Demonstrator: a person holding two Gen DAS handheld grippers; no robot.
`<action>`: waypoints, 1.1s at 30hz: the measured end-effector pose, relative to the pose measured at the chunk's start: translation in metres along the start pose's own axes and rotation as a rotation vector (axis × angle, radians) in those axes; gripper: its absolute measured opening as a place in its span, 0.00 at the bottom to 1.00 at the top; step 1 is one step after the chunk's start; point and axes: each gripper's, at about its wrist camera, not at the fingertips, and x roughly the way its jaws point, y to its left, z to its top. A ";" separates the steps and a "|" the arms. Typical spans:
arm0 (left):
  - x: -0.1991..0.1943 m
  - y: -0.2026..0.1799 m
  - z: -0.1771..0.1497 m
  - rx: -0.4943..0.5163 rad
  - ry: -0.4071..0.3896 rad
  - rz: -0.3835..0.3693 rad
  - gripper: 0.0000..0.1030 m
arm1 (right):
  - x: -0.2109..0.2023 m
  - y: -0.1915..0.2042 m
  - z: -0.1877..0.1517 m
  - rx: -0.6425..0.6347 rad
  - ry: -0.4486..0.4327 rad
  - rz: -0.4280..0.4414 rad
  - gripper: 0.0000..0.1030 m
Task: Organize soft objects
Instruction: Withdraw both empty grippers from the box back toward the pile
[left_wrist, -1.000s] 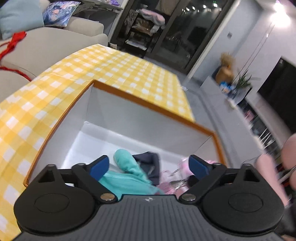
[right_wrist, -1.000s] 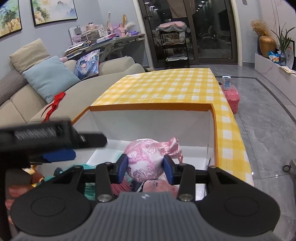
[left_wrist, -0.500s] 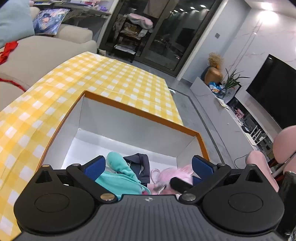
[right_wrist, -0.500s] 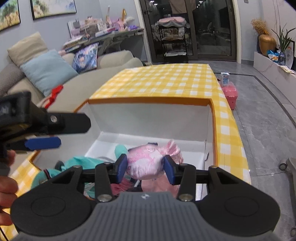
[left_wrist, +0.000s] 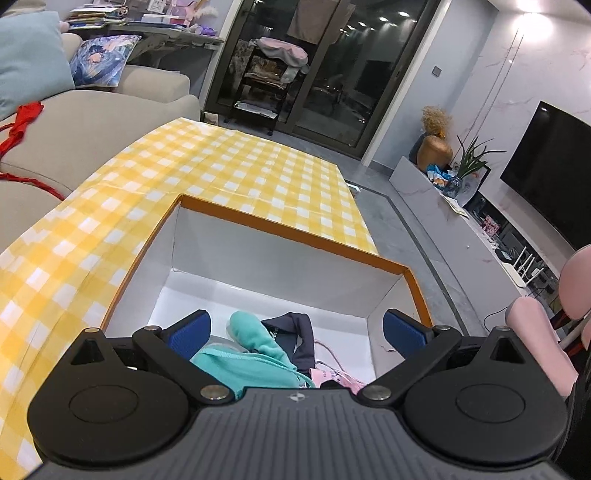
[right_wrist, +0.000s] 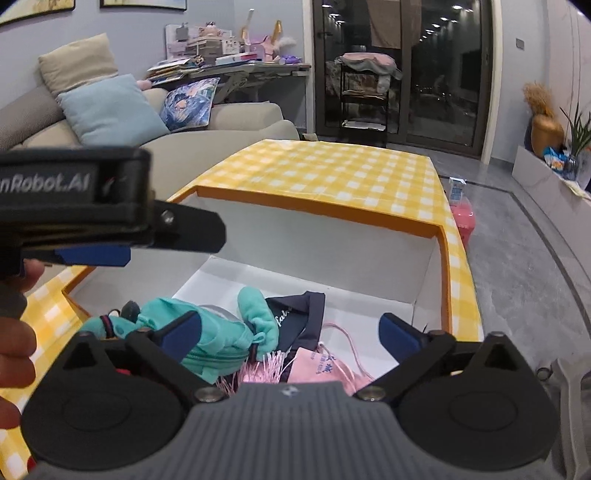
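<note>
An open white box with an orange rim (left_wrist: 291, 230) (right_wrist: 317, 212) stands on the yellow checked table. In it lie a teal plush toy (left_wrist: 251, 354) (right_wrist: 218, 332), a navy cloth (left_wrist: 301, 339) (right_wrist: 299, 314) and pink pouches (right_wrist: 325, 369) with cords. My left gripper (left_wrist: 295, 330) is open and empty above the box's near end; it also shows at the left of the right wrist view (right_wrist: 92, 254). My right gripper (right_wrist: 291, 332) is open and empty above the soft things. The pink silk pouch it held is out of sight.
A beige sofa (right_wrist: 207, 136) with cushions stands left of the table (left_wrist: 229, 162). A pink container (right_wrist: 461, 218) sits on the floor at the table's right. A pink chair (left_wrist: 543, 332) stands at the right. A TV (left_wrist: 550, 166) and cabinet line the right wall.
My right gripper lowered the pink silk pouch into the box, then opened and let it go. My left gripper stayed open and shifted slightly back.
</note>
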 end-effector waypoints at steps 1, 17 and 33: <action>0.000 0.000 0.000 0.002 -0.001 0.004 1.00 | 0.000 0.002 -0.001 -0.010 0.002 -0.004 0.97; -0.010 0.003 0.001 0.021 0.012 0.030 1.00 | -0.012 0.007 0.004 0.049 0.000 -0.051 0.97; -0.080 -0.011 -0.007 0.087 0.005 0.121 1.00 | -0.096 0.020 -0.015 0.027 -0.032 -0.037 0.97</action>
